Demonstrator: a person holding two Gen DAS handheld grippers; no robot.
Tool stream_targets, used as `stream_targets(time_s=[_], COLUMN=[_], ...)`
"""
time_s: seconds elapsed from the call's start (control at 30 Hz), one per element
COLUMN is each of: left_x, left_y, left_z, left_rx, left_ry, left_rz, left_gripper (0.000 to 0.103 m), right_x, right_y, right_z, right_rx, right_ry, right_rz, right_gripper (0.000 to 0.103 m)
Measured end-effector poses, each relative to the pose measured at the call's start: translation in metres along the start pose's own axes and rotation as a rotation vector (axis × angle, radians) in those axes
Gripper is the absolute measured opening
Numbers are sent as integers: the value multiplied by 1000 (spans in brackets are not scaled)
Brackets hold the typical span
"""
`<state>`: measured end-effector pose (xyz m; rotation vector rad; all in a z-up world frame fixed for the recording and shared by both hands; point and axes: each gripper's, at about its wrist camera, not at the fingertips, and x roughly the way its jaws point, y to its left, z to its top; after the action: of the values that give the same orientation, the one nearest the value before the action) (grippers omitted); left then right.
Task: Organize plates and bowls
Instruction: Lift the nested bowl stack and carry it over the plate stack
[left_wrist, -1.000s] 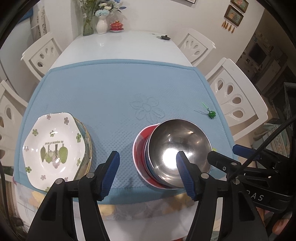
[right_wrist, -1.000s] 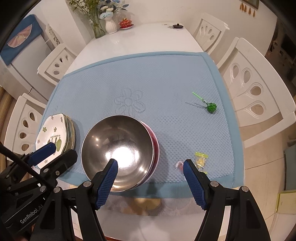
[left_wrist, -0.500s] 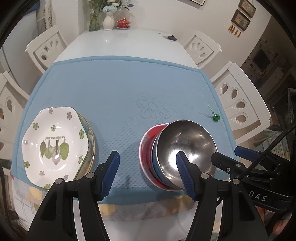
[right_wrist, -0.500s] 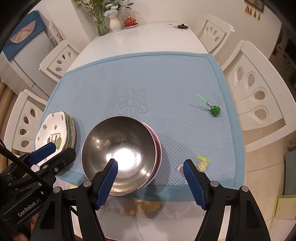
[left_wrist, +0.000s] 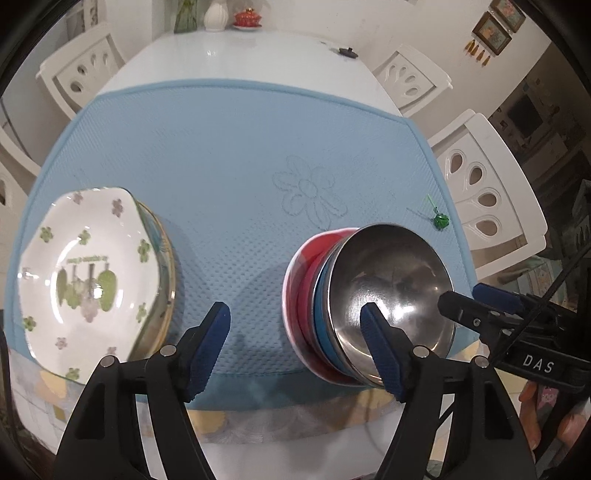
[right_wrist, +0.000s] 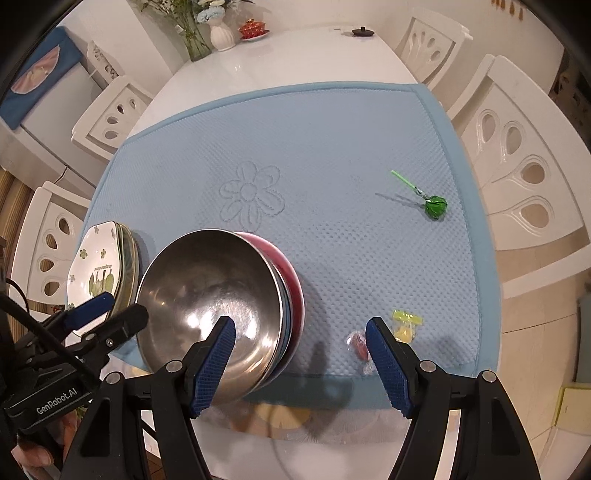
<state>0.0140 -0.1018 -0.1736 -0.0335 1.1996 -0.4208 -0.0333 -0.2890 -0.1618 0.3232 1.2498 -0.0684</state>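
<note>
The steel bowl (left_wrist: 391, 295) sits nested on a blue and a red bowl (left_wrist: 301, 295) near the front edge of the blue mat (left_wrist: 240, 147), with the stack of flowered plates (left_wrist: 88, 273) off to its left. The left gripper (left_wrist: 295, 336) is opening with nothing between its pads, over the gap between the two stacks. The right gripper (right_wrist: 299, 356) stands apart and empty, straddling the bowls' right rim, so it looks the nearer.

Black left gripper (left_wrist: 295, 345) and right gripper (right_wrist: 300, 356) — blue ribbed pads, silver screws.
</note>
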Motion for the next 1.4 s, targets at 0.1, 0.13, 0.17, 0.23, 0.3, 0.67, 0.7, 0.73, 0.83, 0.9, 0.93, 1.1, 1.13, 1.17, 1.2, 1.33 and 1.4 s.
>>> stream_targets(time_s=[0.1, 0.13, 0.17, 0.23, 0.3, 0.67, 0.7, 0.73, 0.83, 0.9, 0.93, 1.1, 1.13, 1.17, 1.2, 1.33, 1.4], left_x=[8, 12, 14, 19, 22, 35, 37, 39, 48, 52, 54, 57, 58, 58, 59, 59, 59], left_y=[1, 2, 3, 4, 6, 7, 7, 7, 9, 10, 10, 9, 8, 8, 7, 3, 2], left_z=[2, 2, 2, 3, 3, 4, 4, 4, 2, 1, 0, 0, 0, 0, 0, 0, 1], left_rx=[-11, -16, -20, -25, -25, -23, -22, -22, -31, -42, -46, -50, -51, -52, -53, -62, -71], left_ry=[10, 14, 16, 21, 28, 30, 26, 25, 41, 49, 51, 52, 52, 53, 55, 55, 51], left_rz=[-14, -14, -16, -20, -21, -37, -39, -41, -62, -79, -86, -123, -129, -137, -147, -168, -160], left_gripper=[71, 71, 71, 71, 71, 71, 71, 71, 68, 64, 61, 54, 51, 51, 48, 43, 43], right_x=[9, 11, 14, 18, 24, 44, 46, 50, 59, 65, 68, 77, 78, 79, 81, 84, 85], right_y=[-2, -2, -3, -3, -3, -2, -2, -3, -3, -5, -5, -8, -8, -9, -11, -15, -13], right_z=[4, 4, 5, 6, 7, 12, 12, 12, 10, 9, 8, 5, 5, 5, 4, 1, 1], right_rx=[6, 7, 5, 0, -4, -8, -7, -4, 10, 28, 35, 80, 88, 100, 116, 167, 171], right_ry=[7, 8, 4, 5, 14, 39, 41, 44, 60, 77, 83, 94, 96, 97, 100, 106, 107], right_rz=[20, 24, 34, 28, 23, 38, 44, 51, 73, 102, 114, 186, 197, 211, 226, 305, 341], right_gripper=[71, 71, 71, 71, 71, 71, 71, 71, 71, 71, 71, 71, 71, 71, 71, 59, 49])
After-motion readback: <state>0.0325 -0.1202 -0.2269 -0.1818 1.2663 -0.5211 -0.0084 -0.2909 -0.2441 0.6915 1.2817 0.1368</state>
